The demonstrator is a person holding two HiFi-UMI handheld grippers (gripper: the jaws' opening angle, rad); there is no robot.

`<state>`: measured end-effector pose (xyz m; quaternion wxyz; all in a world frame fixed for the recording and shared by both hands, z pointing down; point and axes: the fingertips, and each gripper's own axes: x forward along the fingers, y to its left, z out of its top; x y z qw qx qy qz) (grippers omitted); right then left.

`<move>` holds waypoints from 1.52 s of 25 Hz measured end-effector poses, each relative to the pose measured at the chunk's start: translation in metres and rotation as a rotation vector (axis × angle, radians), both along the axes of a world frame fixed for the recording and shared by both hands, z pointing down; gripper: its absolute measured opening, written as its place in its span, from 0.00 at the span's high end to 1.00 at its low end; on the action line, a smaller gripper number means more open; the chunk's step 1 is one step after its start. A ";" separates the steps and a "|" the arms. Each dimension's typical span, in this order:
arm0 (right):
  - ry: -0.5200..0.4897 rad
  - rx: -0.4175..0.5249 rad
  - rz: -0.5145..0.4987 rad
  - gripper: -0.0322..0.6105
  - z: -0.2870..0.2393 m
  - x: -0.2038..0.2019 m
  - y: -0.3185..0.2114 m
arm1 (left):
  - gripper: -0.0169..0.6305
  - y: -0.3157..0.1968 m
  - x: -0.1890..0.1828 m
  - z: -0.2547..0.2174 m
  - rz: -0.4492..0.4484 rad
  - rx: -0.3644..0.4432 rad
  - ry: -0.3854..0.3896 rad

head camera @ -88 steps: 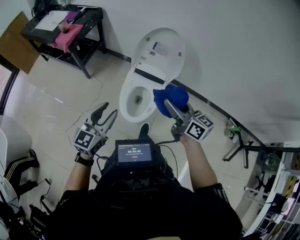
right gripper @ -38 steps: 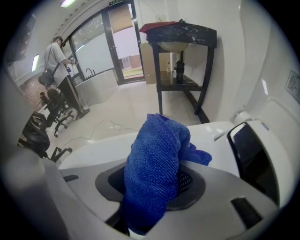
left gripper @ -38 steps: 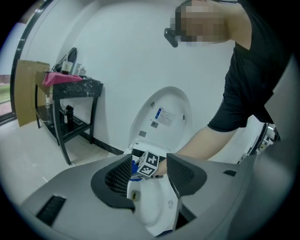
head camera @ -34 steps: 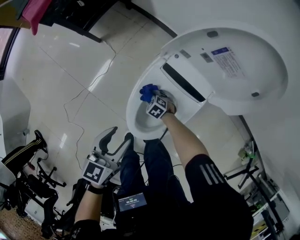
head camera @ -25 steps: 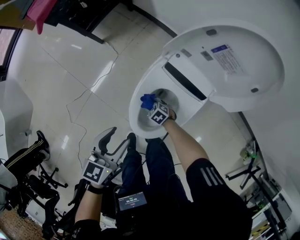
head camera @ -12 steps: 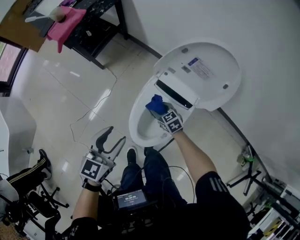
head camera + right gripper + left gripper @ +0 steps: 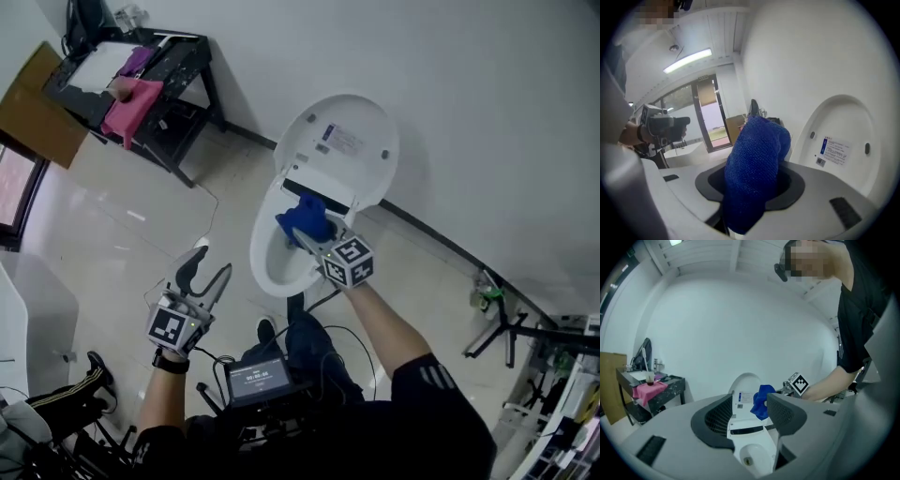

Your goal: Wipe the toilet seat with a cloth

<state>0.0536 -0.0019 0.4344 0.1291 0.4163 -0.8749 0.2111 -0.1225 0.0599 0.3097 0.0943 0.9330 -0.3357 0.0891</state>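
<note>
While the left gripper hangs by the person's side, jaws spread and empty, the toilet seat lies flat, its long axis running from the hinge toward the person's feet. The blue cloth, bunched lengthwise along the jaws and pointing at the hinge, sits over the seat's rear; whether it touches, I cannot tell. The right gripper pinches it. I'd press it flat and follow the ring round, clear of the raised lid.

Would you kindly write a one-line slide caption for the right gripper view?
Right tool shut on a blue cloth, held in front of the raised toilet lid.
</note>
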 end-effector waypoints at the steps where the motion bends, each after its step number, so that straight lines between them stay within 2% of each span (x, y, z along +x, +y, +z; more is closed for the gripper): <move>1: -0.016 0.017 0.016 0.66 -0.018 -0.001 0.013 | 0.61 0.009 -0.003 -0.009 0.014 0.017 0.004; 5: -0.037 0.091 0.071 0.66 -0.080 -0.004 0.064 | 0.61 0.041 -0.012 -0.032 0.078 0.061 0.004; 9: -0.068 0.129 0.110 0.66 -0.123 -0.011 0.120 | 0.61 0.082 -0.020 -0.043 0.110 0.054 0.018; 14: -0.091 0.160 0.144 0.66 -0.158 -0.011 0.173 | 0.61 0.113 -0.019 -0.036 0.165 0.060 0.008; 18: -0.131 0.156 0.169 0.66 -0.174 -0.001 0.208 | 0.61 0.131 -0.003 -0.050 0.160 0.054 0.040; 22: -0.164 0.150 0.187 0.66 -0.186 0.019 0.229 | 0.61 0.140 0.015 -0.057 0.162 0.066 0.050; 31: -0.172 0.189 0.178 0.66 -0.207 0.052 0.259 | 0.61 0.157 0.058 -0.074 0.187 0.091 0.072; 38: -0.174 0.194 0.156 0.66 -0.211 0.060 0.261 | 0.61 0.163 0.067 -0.079 0.164 0.093 0.069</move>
